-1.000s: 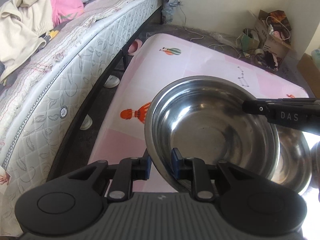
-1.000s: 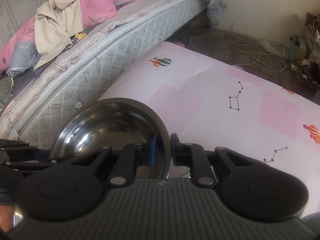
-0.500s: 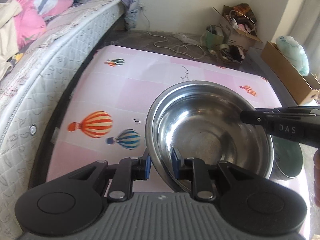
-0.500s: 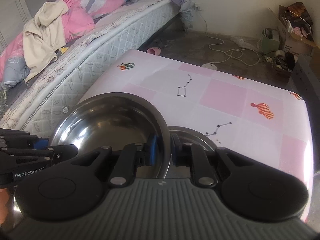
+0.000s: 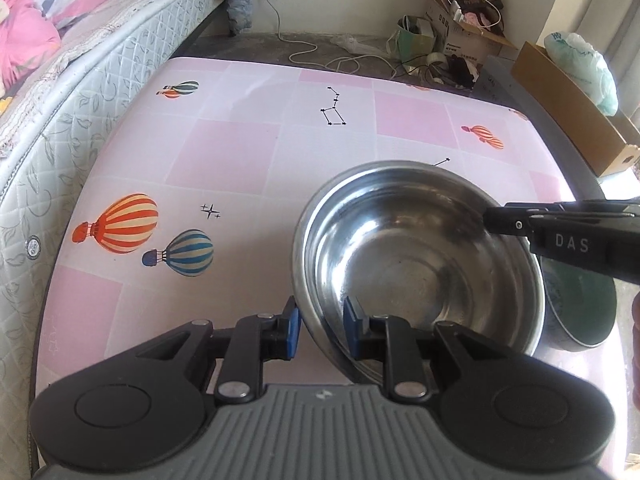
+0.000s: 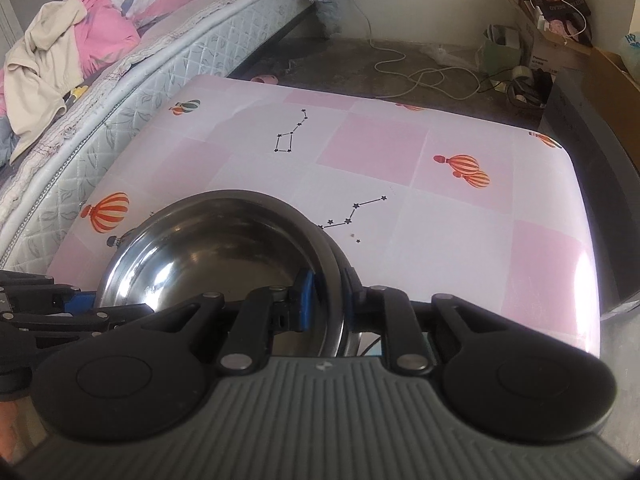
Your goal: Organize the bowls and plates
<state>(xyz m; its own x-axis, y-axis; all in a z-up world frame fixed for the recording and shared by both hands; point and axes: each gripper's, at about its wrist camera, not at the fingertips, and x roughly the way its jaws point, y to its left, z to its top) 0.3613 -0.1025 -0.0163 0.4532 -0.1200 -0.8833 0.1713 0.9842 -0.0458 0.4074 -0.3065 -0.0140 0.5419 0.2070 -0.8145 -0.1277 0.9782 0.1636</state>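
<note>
Above a pink worktop [image 5: 248,152], the left gripper [image 5: 318,326] and right gripper [image 6: 328,300] each clamp fingers on opposite rims of a steel bowl [image 5: 416,264], apparently steadying it for nesting into the bowl [image 5: 580,308] beneath.

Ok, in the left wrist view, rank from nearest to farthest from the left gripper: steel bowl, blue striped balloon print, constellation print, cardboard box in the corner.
From the left gripper:
1. steel bowl, rim between its fingers.
2. blue striped balloon print, left, on the mat.
3. constellation print, mid-mat, ahead.
4. cardboard box, far right corner.
</note>
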